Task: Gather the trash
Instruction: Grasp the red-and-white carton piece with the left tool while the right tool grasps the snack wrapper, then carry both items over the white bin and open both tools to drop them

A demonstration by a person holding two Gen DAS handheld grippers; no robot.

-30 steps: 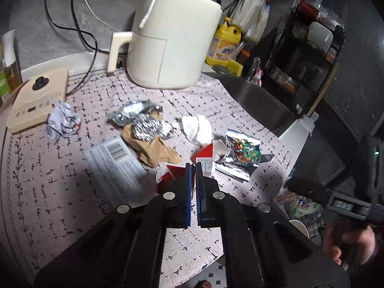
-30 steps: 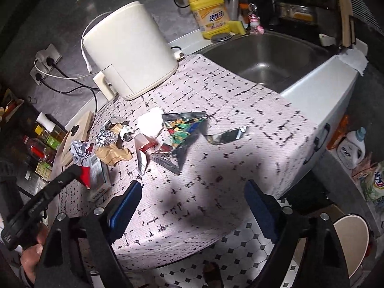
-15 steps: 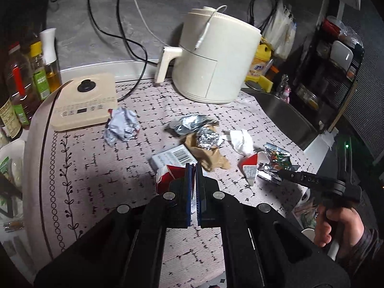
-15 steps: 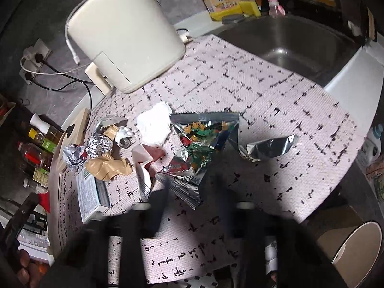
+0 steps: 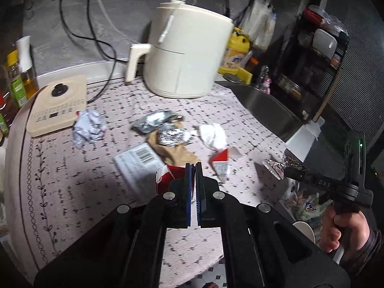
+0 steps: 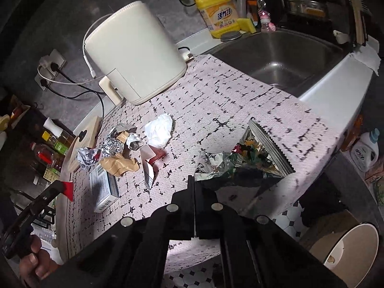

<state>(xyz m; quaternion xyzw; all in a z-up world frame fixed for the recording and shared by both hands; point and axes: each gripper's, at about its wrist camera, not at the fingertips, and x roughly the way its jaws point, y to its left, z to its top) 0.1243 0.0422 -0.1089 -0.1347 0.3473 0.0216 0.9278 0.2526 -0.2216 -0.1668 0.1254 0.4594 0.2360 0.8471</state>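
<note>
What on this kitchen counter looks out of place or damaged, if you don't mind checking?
Litter is strewn across the patterned mat: a crumpled tissue, a foil ball, crumpled brown paper and a torn red-and-white carton. It lies beside the white appliance.

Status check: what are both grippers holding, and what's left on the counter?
Left gripper shut on red scrap. Right gripper shut on foil snack bag. Crumpled paper, foil ball, carton remain. Nothing blocking.
</note>
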